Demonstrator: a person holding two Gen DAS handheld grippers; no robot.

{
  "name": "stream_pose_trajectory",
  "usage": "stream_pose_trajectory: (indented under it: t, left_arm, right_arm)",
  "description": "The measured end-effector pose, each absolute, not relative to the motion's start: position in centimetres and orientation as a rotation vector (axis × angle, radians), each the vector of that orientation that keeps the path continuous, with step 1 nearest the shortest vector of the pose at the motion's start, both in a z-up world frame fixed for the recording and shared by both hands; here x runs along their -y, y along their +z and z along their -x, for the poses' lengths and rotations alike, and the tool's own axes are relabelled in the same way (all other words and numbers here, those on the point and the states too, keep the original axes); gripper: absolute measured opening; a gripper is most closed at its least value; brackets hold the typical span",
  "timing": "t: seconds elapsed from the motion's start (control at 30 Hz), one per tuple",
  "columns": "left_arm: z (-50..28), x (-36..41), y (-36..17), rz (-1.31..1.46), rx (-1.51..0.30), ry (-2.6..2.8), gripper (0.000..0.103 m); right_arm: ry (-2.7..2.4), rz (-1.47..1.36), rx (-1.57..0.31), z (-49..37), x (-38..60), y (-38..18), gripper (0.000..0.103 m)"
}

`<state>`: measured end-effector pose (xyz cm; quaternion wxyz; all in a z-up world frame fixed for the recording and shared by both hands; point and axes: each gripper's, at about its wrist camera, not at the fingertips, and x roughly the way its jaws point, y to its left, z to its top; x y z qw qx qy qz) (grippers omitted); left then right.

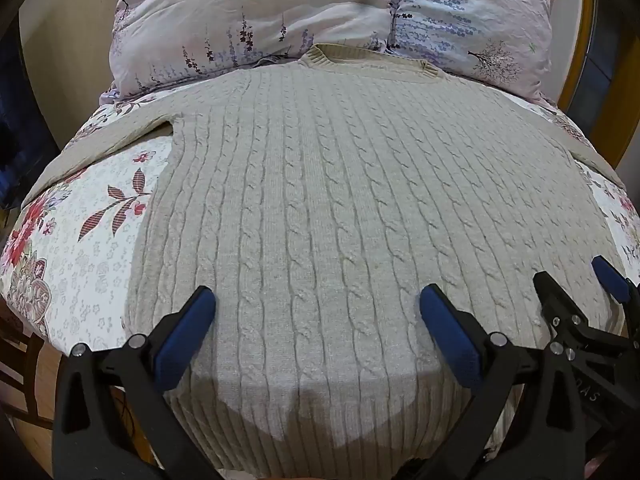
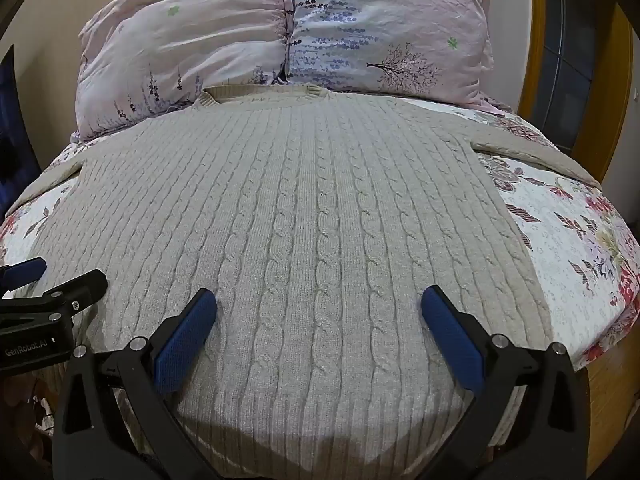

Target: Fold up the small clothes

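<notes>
Left claw and right claw side by side, both spread wide, blue pads facing inward.

We see a sweater of thick, matt, cable-knit wool, ribbed at its collar at 12 o'clock. Under it lies smooth printed cotton bedspread; the pillows look soft and crinkled. Both grippers carry matt black plastic, textured blue pads and shiny metal screws.

Both wrist views hover low at the sweater's hem – facing the pillows.
</notes>
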<state>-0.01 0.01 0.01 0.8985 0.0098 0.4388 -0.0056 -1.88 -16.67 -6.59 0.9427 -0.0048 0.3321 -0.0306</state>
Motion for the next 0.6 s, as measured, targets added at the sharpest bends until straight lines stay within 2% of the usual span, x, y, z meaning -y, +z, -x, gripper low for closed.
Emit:
stream_pose_trajectory:
  t: [0.6]
  left_arm:
    - [0.01,0.0,0.02,-0.021,-0.907,-0.011,0.101]
  right_arm:
    - [-0.063,0.012,-0.672,1.94,16.68,-6.62,0.102]
